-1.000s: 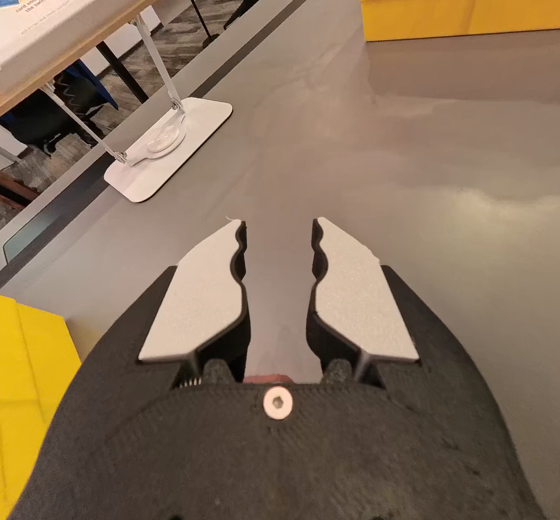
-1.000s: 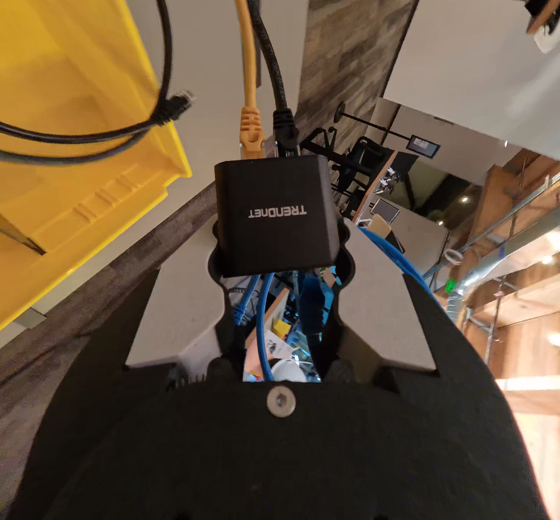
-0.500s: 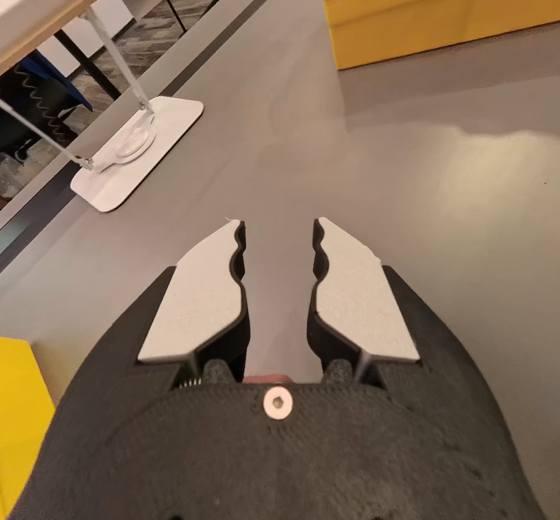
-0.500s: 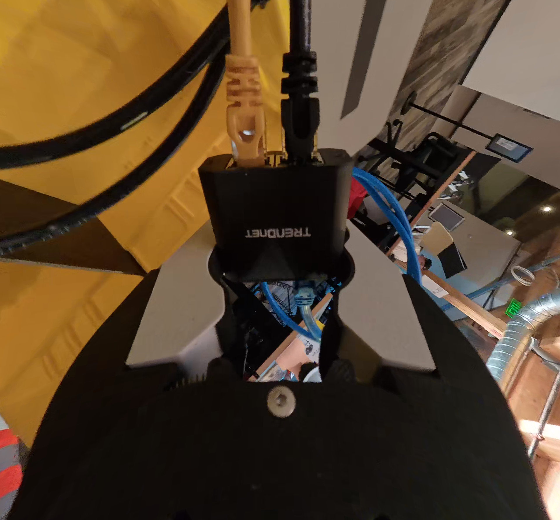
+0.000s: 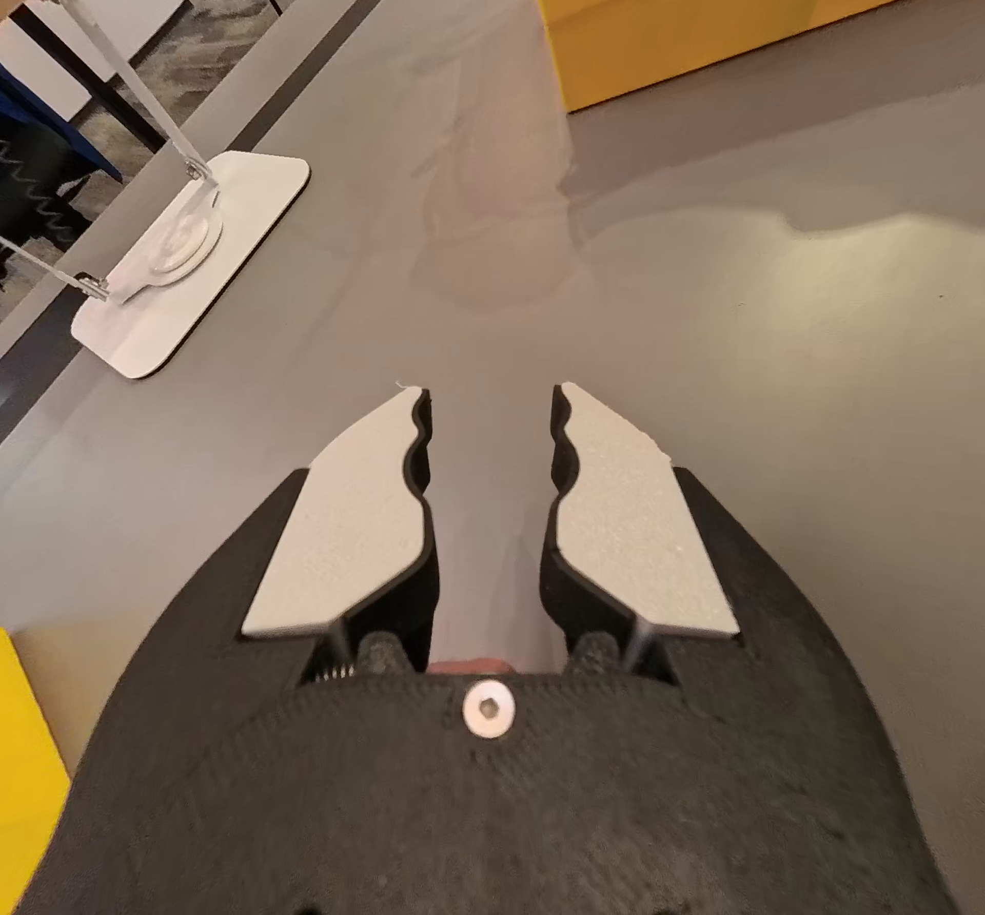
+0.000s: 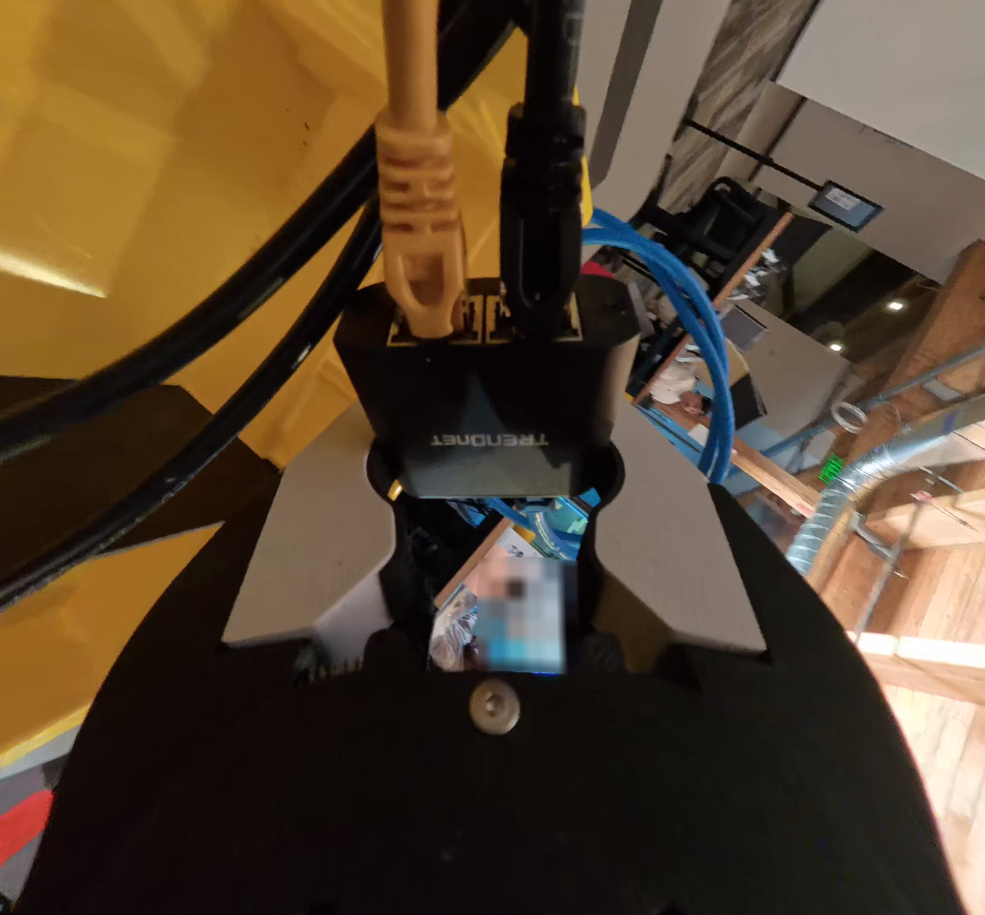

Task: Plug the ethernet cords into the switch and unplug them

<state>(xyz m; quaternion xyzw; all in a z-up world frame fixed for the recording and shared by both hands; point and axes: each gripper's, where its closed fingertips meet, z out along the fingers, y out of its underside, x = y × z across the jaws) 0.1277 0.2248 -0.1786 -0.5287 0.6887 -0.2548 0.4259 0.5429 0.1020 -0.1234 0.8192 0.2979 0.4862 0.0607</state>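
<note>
Right tool (image 6: pixel 495 468) is clamped on the switch (image 6: pixel 482 388), held up off the table w/ ports facing away, prob so cords are easy to reach. Orange cord (image 6: pixel 418 228) and black cord (image 6: pixel 541 217) are both plugged in, side by side. Left tool (image 5: pixel 489 399) is empty, jaws apart, over bare table (image 5: pixel 746 356) near a yellow bin (image 5: pixel 693 9). Guessing it's free for unplugging next.

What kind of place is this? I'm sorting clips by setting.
Probably an open office or workshop: a smooth grey tabletop, yellow plastic bins, exposed silver ductwork and desks behind.
</note>
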